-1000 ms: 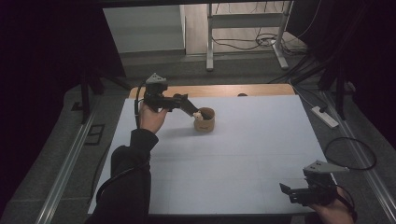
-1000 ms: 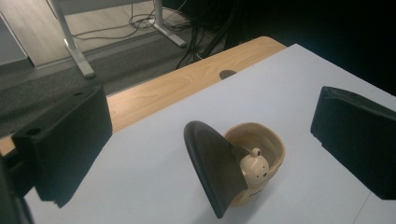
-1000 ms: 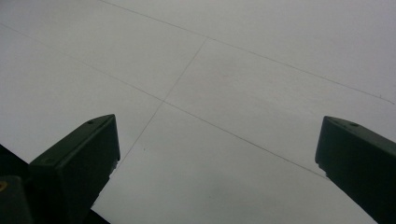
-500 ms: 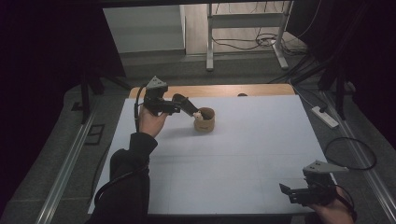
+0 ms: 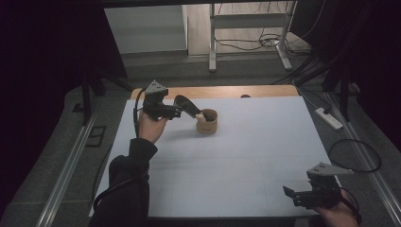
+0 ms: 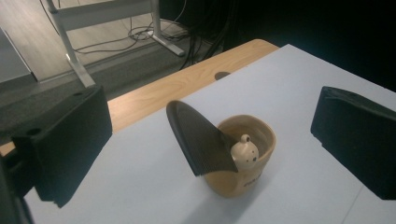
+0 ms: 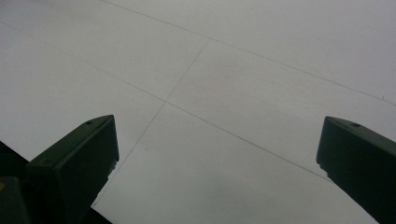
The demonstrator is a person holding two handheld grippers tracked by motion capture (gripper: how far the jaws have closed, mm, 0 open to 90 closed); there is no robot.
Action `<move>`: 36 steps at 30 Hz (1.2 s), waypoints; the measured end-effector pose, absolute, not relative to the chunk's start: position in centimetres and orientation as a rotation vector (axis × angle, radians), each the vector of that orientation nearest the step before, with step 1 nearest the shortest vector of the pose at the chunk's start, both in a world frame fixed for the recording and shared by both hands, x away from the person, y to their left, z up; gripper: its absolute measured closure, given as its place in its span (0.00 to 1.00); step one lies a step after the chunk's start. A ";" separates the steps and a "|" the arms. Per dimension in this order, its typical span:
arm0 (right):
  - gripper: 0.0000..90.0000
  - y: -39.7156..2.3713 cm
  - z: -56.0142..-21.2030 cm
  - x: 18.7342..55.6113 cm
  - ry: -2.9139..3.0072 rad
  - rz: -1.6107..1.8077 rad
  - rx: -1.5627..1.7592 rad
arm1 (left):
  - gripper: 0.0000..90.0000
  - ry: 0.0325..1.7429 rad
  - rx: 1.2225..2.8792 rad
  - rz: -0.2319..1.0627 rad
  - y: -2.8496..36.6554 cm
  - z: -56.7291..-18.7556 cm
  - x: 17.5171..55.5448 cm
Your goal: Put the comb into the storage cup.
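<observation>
Cup [image 5: 207, 122] sitting toward the far edge of the white table [image 5: 246, 161], a little left of centre, with a dark fan-shaped piece [image 6: 198, 137] leaning out of it and a small pale figurine [image 6: 244, 151] perching at its rim. Left gripper [image 5: 182, 108] is hovering just beside that cup, its jaws standing wide apart in the left gripper view, nothing between them but the cup and the dark piece ahead. Whether a jaw is touching the dark piece from the high view, I cannot tell.

Right gripper [image 5: 295, 195] is waiting at the near right corner, well apart from the action, jaws spread over bare table.

Now, the handling: that cup is looking like glazed ceramic, so stiff, probably slick and breakable, and not too heavy. The dark piece is looking thin, ribbed and light; it is probably offering more grip than the glaze. My read is that pinching it across its flat faces, near the upper free edge and away from the figurine, is the safest hold, since a tug low down could be tipping the cup.
</observation>
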State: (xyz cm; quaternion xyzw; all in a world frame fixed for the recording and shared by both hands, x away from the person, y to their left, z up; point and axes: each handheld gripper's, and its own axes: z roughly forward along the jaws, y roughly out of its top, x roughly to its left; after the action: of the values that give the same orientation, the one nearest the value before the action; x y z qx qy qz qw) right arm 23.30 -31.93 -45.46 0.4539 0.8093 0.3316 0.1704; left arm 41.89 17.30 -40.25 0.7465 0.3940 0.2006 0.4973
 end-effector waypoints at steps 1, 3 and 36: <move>0.00 -32.0 -45.5 23.3 2.298 0.945 1.291 | 0.00 0.955 1.806 0.485 17.4 -40.3 41.8; 0.00 -32.0 -45.4 23.3 2.296 0.951 1.293 | 0.00 0.959 1.814 0.486 17.5 -40.4 41.6; 0.00 -31.8 -45.5 23.2 2.307 0.931 1.267 | 0.00 0.993 1.832 0.372 18.9 -42.3 38.9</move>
State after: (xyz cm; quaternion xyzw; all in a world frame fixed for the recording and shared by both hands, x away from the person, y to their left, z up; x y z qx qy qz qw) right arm 23.21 -31.77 -45.46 0.4470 0.8137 0.3284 0.1740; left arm 38.94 18.95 -42.33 0.7544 0.4087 0.1532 0.4904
